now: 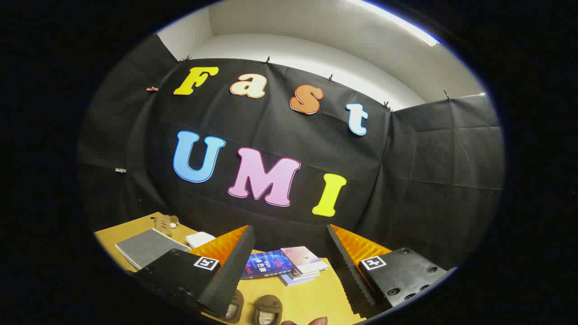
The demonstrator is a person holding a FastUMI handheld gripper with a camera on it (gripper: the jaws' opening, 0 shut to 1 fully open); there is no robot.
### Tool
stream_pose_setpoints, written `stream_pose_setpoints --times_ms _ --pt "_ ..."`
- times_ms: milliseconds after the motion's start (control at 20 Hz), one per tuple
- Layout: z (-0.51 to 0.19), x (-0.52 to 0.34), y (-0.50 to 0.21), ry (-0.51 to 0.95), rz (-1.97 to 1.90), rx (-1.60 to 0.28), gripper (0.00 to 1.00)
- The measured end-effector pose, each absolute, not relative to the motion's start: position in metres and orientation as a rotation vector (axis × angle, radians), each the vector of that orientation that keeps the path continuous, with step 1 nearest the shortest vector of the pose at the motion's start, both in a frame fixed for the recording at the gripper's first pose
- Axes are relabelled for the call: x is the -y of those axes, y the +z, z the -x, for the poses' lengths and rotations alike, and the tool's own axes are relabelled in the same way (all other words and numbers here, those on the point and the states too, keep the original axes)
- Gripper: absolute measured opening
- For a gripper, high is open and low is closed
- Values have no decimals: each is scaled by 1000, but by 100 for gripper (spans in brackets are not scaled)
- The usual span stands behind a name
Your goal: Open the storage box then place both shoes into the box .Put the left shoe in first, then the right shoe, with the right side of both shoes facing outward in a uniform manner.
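Observation:
My gripper (289,234) is open, its two fingers spread wide with nothing between them, held above a wooden table (311,298). Two brown shoes lie side by side on the table below the fingers: one (235,309) is partly hidden under the left finger, the other (267,310) lies just right of it. Only their upper parts show. A fingertip of a person's hand (316,321) peeks in beside the shoes.
A small stack of books (284,264) lies on the table between and beyond the fingers. Farther left are a grey flat pad (146,248), a white folded item (200,238) and a small brown toy (165,222). The black cloth wall stands behind the table.

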State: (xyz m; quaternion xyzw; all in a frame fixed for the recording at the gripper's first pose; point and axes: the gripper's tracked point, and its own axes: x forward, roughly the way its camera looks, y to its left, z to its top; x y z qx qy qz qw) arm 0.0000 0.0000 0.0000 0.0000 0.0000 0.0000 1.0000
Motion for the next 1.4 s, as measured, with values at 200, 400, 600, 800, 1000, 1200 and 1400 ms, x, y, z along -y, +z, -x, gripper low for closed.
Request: stream_pose_setpoints --times_ms 200,400,600,800,1000,1200,1400 --pt "0 0 0 -1 -1 -8 98" --pt "-1 2 -1 -3 14 -15 98" --pt "-2 1 1 -1 14 -17 98" --pt "-1 -1 5 10 8 -7 98" --pt "-1 -5 10 33 0 9 98" --pt "-2 -23 15 120 -2 32 98" --pt "-2 -73 -3 346 -114 -44 96"
